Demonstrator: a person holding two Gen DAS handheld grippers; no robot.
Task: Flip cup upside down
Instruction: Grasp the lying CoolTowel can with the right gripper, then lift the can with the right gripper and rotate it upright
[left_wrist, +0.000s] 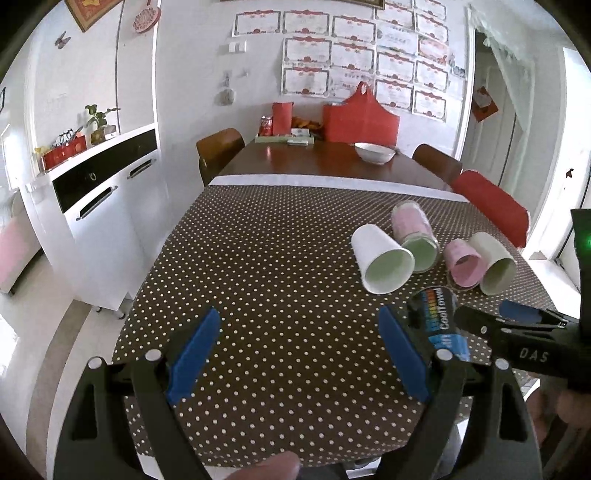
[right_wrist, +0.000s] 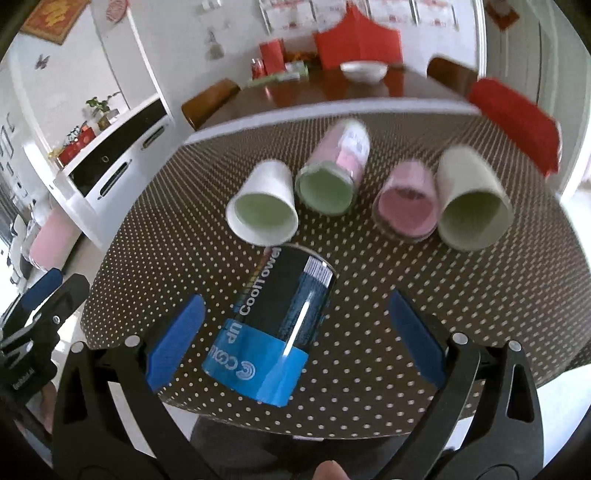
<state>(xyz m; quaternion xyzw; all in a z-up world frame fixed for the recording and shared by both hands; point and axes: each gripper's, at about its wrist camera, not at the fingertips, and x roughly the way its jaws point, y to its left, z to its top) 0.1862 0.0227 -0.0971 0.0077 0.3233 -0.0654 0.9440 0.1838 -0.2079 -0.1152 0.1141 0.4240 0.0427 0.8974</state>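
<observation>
While both hand-held grippers are wide open and empty, our right hand-held gripper (right_wrist: 295, 339) brackets the black-and-blue cup (right_wrist: 275, 325), lying on its side just in front of the white cup (right_wrist: 264, 203). Left hand-held gripper (left_wrist: 295, 350) hovers left of it. Risks: the cup rolls off the tabletop (right_wrist: 461, 295) edge, or nudges the white cup.

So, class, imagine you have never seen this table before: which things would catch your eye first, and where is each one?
First, the black and blue CoolTowel canister, lying on its side on the polka-dot tablecloth, between the open right gripper fingers. Behind it a row of four tipped-over cups faces the camera: white cup, clear cup, pink cup and cream cup. The open left gripper hangs over bare cloth.
</observation>
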